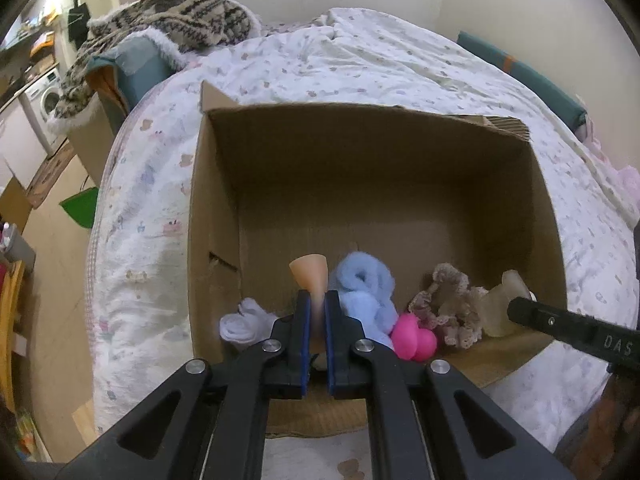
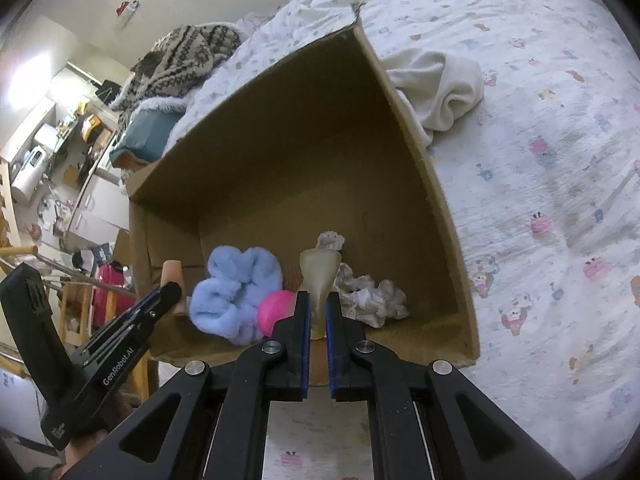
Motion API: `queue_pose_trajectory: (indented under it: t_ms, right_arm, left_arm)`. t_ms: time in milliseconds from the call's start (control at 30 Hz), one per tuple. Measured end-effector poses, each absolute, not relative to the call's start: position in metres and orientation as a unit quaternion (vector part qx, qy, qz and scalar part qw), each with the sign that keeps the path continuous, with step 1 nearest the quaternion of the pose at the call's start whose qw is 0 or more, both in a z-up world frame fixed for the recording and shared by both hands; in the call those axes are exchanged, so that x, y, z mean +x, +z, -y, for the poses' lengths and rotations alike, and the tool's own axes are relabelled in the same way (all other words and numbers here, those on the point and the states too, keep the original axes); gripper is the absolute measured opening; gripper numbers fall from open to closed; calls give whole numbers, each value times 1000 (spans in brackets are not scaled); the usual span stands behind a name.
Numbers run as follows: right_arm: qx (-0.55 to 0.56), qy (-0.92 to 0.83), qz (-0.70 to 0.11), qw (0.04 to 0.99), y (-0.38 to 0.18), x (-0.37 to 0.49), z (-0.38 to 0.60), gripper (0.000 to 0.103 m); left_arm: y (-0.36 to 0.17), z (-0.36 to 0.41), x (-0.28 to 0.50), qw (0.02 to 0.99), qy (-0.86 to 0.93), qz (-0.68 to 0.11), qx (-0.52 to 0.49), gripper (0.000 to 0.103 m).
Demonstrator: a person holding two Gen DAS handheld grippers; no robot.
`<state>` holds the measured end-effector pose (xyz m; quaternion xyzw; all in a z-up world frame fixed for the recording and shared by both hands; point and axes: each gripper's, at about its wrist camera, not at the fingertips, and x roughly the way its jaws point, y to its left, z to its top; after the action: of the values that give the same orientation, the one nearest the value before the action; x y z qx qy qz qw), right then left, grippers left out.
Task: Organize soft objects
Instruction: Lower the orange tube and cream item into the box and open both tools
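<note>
An open cardboard box (image 1: 360, 148) lies on the bed. My left gripper (image 1: 316, 304) is shut on a peach soft cone (image 1: 310, 270) at the box's near edge. My right gripper (image 2: 318, 306) is shut on a translucent yellowish soft piece (image 2: 320, 270), which also shows in the left wrist view (image 1: 504, 300). Inside the box lie a light blue fluffy sock (image 1: 366, 288), a pink soft toy (image 1: 412, 336) and a beige lace scrunchie (image 1: 448, 300). The same show in the right wrist view: blue sock (image 2: 236, 292), pink toy (image 2: 276, 310), scrunchie (image 2: 372, 294). The left gripper (image 2: 170, 292) holds the peach cone (image 2: 172, 272).
A white sock (image 1: 244, 322) lies on the bed left of the box. A cream cloth (image 2: 436, 88) lies right of the box. A patterned knit blanket (image 1: 168, 20) lies on a teal pillow (image 1: 138, 68) at the bed's far left. Floor clutter is at the left.
</note>
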<state>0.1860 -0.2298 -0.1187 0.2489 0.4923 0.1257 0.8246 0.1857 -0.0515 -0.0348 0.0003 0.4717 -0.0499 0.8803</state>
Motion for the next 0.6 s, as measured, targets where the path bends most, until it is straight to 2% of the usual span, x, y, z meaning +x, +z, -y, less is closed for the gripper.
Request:
queue_pose_trajectory:
  t_ms: [233, 400, 600]
  right_arm:
    - [223, 123, -507, 824, -126, 189, 221, 9]
    - [211, 120, -502, 830, -122, 186, 219, 11]
    - [212, 119, -497, 833, -118, 186, 220, 24]
  left_arm:
    - [-35, 46, 187, 879, -44, -474, -18, 7]
    - [-34, 47, 184, 880, -46, -472, -17, 14]
    - [-30, 48, 179, 882, -45, -468, -22, 27]
